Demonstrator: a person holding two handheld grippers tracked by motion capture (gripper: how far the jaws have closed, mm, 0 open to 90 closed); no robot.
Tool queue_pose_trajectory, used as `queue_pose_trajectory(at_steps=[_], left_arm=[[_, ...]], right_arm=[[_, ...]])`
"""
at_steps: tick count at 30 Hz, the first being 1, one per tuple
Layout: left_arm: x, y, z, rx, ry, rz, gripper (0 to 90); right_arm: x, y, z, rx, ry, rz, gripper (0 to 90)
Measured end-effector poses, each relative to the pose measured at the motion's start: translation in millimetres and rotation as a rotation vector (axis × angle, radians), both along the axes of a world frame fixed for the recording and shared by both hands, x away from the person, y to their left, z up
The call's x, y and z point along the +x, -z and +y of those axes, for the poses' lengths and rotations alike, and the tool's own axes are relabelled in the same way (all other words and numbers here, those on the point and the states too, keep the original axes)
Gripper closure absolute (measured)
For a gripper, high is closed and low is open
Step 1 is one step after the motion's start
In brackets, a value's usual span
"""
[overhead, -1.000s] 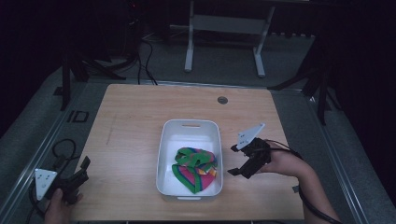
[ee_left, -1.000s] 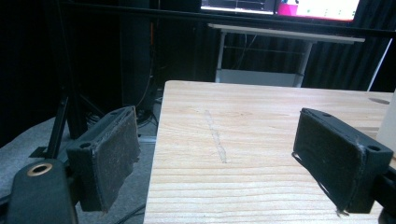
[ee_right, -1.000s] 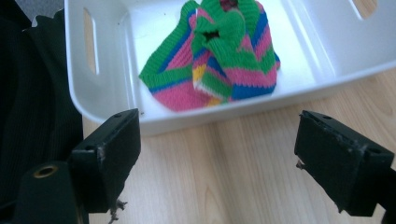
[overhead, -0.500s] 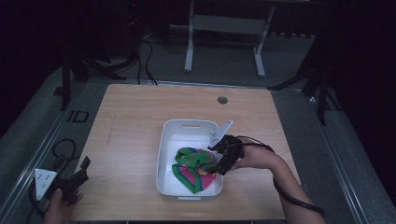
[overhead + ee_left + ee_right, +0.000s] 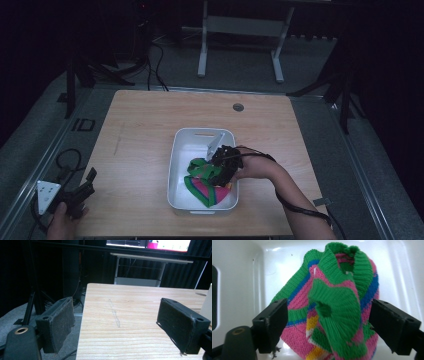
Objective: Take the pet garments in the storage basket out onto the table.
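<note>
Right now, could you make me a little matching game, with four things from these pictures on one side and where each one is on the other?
Things:
1. knitted garment
2. white bin
3. left gripper
4. right gripper

Places:
A. near the middle of the wooden table
B. over the table's near left corner, jaws open with nothing between them
C. crumpled inside the bin
D. lowered over the bin, jaws open either side of the knit

Pairs: 1-C, 2-A, 3-B, 4-D
</note>
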State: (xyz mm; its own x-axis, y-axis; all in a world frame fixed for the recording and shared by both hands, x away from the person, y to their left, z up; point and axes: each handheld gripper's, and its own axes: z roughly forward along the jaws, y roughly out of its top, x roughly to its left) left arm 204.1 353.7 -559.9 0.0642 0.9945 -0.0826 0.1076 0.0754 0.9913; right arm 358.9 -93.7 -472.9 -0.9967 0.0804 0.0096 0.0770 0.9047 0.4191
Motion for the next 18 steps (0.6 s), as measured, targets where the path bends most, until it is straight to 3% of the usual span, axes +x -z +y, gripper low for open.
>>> queue_pose_trajectory(at_steps=[3, 7, 11, 15, 18], left_arm=[[0.1, 0.0, 0.0, -0.001, 0.000, -0.001, 14.8], [0.0, 0.0, 0.1, 0.000, 0.001, -0.001, 14.7], [0.1, 0.0, 0.1, -0.001, 0.002, -0.001, 14.8], [0.0, 0.1, 0.4, -0.004, 0.003, -0.002, 14.8], [0.0, 0.1, 0.5, -0.005, 0.003, -0.002, 14.8]], right_arm=[[-0.6, 3.6, 8.2, -0.023, -0.013, 0.006, 15.8], [-3.8, 6.1, 20.1, -0.073, -0.036, -0.030, 15.9], [-4.1, 9.3, 31.0, -0.090, -0.047, -0.031, 16.2], [-4.4, 19.8, 41.3, -0.160, -0.053, -0.050, 19.2], [-7.5, 25.8, 47.8, -0.242, -0.074, -0.093, 25.2]])
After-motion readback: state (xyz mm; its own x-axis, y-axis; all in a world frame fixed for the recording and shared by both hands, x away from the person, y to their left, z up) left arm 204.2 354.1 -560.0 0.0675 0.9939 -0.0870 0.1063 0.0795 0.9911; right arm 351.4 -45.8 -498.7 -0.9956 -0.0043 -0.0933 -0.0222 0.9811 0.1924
